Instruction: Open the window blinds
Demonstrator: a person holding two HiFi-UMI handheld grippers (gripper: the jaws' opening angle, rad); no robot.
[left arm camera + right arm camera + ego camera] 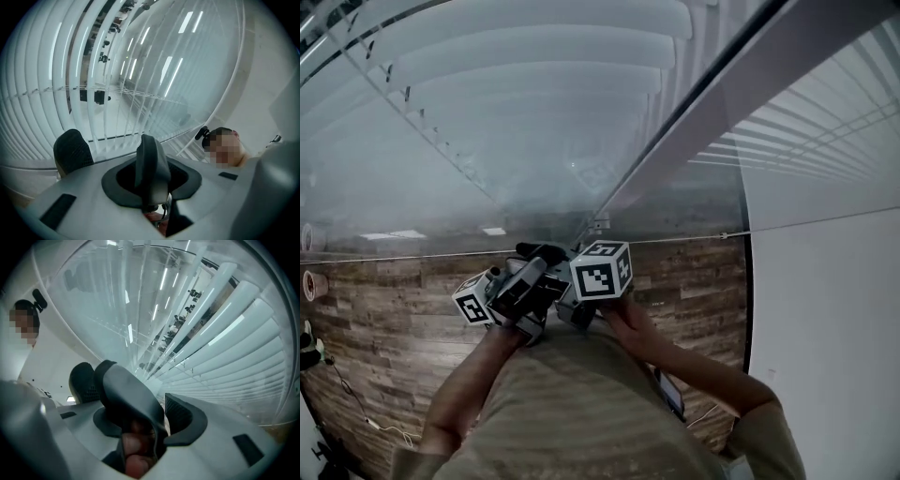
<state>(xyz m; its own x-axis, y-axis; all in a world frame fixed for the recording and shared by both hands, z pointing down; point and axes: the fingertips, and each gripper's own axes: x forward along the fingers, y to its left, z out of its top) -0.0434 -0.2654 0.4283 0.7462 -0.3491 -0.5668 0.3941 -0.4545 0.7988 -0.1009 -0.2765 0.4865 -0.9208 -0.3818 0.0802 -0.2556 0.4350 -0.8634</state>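
Faces a window [712,112] of white blinds [534,56], slats lying level, up ahead. Holds left gripper [112,154] and right gripper [131,394] side by side, equally near, jaws apart, gripping nothing.

Wide, empty jaws before white blinds [37,93]

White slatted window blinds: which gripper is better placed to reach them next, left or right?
Probably right, narrowly. In the head view the right gripper sits nearer the grey window frame beside the white slatted window blinds; the left gripper sits further away. Both are open, empty.
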